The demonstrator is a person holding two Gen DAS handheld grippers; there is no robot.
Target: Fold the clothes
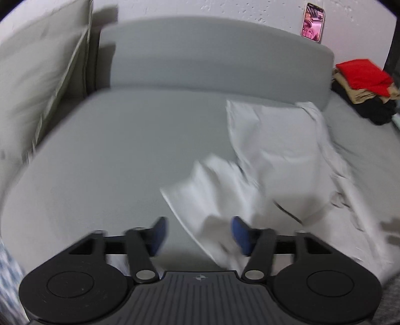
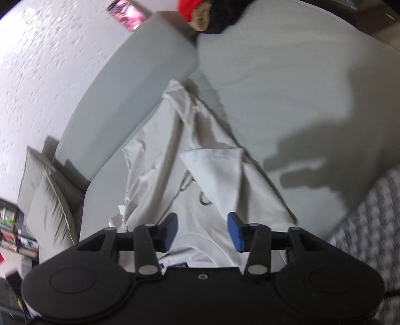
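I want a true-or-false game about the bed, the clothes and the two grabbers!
1. A white garment lies on the grey bed. True.
2. The left gripper is clamped on the garment. False: its jaws stand apart, not pinching the cloth.
3. The top of the clothes pile is blue. False: it is red.
4. A phone leans on the wall. True.
5. The right gripper is open. True.

Motion blur is smearing the white garment (image 1: 220,190) near the bed's (image 1: 100,155) front edge; the picture's edge is cutting off the clothes pile (image 2: 207,15) beyond it.
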